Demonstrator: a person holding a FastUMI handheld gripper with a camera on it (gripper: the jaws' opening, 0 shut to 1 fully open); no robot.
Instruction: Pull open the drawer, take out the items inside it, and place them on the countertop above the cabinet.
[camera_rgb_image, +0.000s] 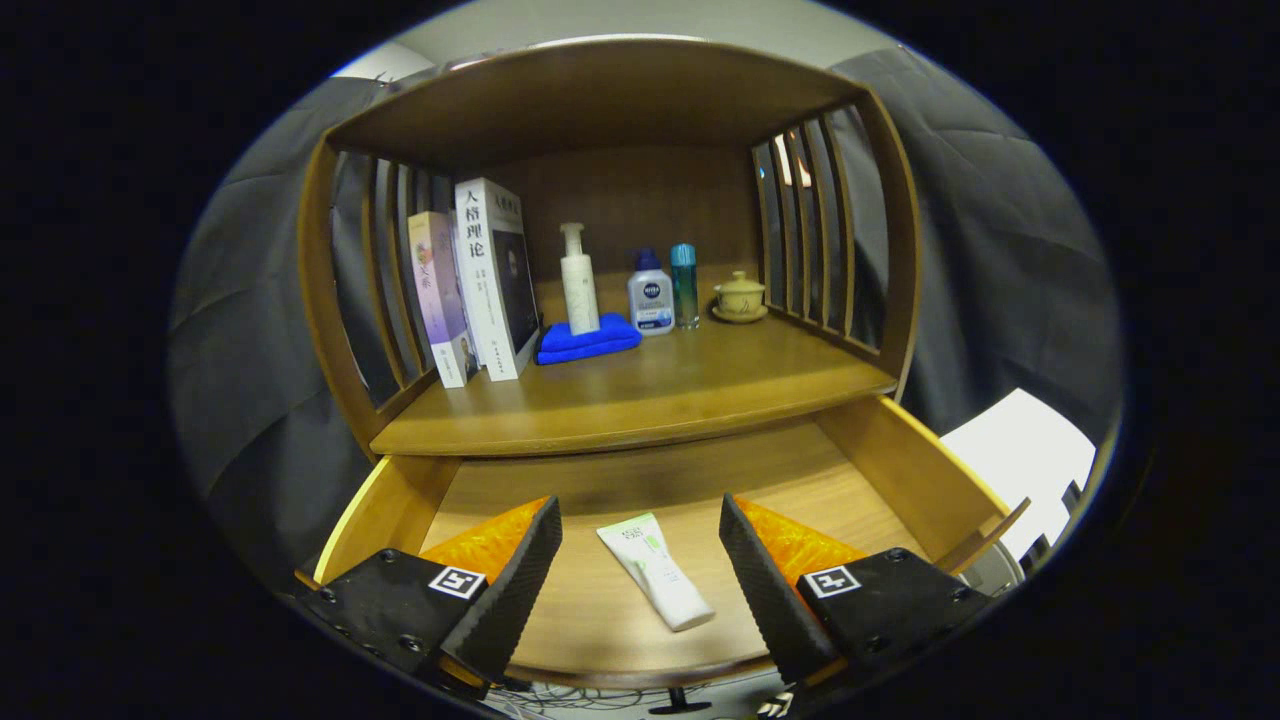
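Wooden cabinet's drawer (900, 470) stands pulled out, baring a white cream tube (655, 570). Gripper (640, 560) hangs wide open and empty, its fingers straddling the tube, apparently lined up to grasp it.

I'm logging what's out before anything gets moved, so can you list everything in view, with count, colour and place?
Tube: 1, white with green, lying flat on the open drawer's floor, between the gripper's fingers.
Drawer: 1, wood, pulled open below the countertop.
Countertop: 1, brown wood, above the drawer.
Books: about 3, pale covers, upright at the countertop's left.
Cloth: 1, blue, folded, right of the books.
Pump bottle: 1, white, standing on the cloth.
Squat bottle: 1, white with blue cap, right of the cloth.
Slim bottle: 1, teal, beside it.
Lidded cup: 1, tan, on a saucer, farthest right.
Gripper: 1, jaws open, holding nothing.
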